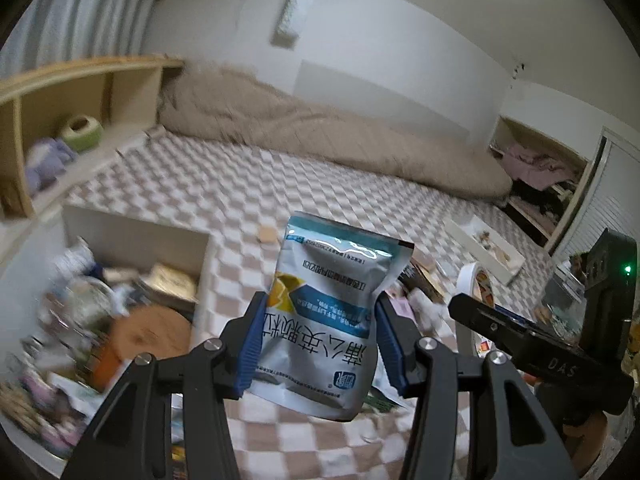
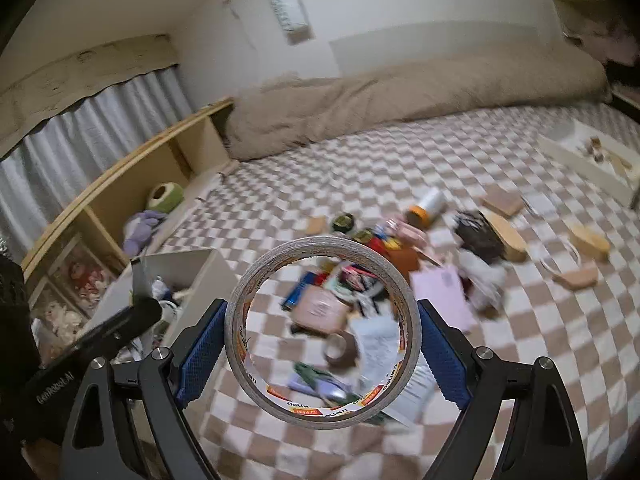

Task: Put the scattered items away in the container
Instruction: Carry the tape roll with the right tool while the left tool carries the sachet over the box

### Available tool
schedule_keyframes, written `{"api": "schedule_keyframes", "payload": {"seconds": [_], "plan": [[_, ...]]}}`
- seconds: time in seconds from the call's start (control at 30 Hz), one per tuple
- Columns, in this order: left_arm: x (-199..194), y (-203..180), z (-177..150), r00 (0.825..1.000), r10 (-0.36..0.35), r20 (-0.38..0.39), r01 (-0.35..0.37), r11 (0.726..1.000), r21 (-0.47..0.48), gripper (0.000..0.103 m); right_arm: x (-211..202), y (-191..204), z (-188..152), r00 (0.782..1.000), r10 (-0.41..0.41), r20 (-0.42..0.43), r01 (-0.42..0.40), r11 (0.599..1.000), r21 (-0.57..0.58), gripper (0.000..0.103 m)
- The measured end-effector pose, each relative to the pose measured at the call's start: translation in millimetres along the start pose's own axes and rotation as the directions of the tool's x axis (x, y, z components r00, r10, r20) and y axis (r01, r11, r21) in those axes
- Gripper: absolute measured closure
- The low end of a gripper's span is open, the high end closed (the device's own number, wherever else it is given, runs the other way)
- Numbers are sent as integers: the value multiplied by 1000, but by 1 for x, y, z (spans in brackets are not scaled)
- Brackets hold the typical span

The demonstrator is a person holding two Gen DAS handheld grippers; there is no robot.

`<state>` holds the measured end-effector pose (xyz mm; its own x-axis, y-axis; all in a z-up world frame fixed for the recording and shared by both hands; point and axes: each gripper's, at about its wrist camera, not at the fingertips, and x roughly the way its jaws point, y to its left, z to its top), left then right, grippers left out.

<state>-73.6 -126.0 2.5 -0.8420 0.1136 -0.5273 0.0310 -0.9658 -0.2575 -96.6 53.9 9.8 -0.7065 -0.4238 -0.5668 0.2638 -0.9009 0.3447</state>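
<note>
Blue-padded jaws of your left gripper (image 1: 318,340) are clamped on a glossy blue-and-white foil sachet (image 1: 332,316), its long axis pointing away from you. Your right gripper (image 2: 322,344) pinches a wide ring of tape (image 2: 322,330) across its rim. Both hang above the checked bedspread (image 1: 240,184); the open white box container (image 1: 136,240) lies lower left, nearer your left hand.

The box (image 1: 132,240) by the bed's edge is a smear; its contents can't be told apart. The pile (image 2: 360,280) on the checked blanket (image 2: 320,176) blurs likewise, partly hidden behind the tape roll (image 2: 322,332). The pouch (image 1: 328,320) hides the blanket behind it. Both tongs' arms run off the bottom edge.
</note>
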Motion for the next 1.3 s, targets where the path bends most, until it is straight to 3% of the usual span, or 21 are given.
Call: {"api": "schedule_keyframes", "payload": {"seconds": [0.3, 0.53, 0.77, 1.0, 1.3], "plan": [[-37, 80, 27, 990, 117, 77, -113, 992, -49, 52, 19, 73, 15, 995, 95, 5, -94, 993, -71, 12], [-49, 126, 33, 983, 164, 87, -159, 985, -65, 52, 38, 121, 19, 989, 145, -28, -147, 982, -119, 12], [-45, 160, 42, 986, 158, 50, -155, 985, -70, 52, 67, 166, 13, 978, 172, -121, -192, 964, -181, 12], [-35, 175, 57, 988, 153, 7, -152, 988, -33, 52, 111, 199, -5, 952, 192, -239, -240, 952, -190, 12], [16, 194, 71, 979, 168, -116, -166, 986, 26, 52, 160, 220, -21, 928, 164, -335, -252, 938, -239, 12]]}}
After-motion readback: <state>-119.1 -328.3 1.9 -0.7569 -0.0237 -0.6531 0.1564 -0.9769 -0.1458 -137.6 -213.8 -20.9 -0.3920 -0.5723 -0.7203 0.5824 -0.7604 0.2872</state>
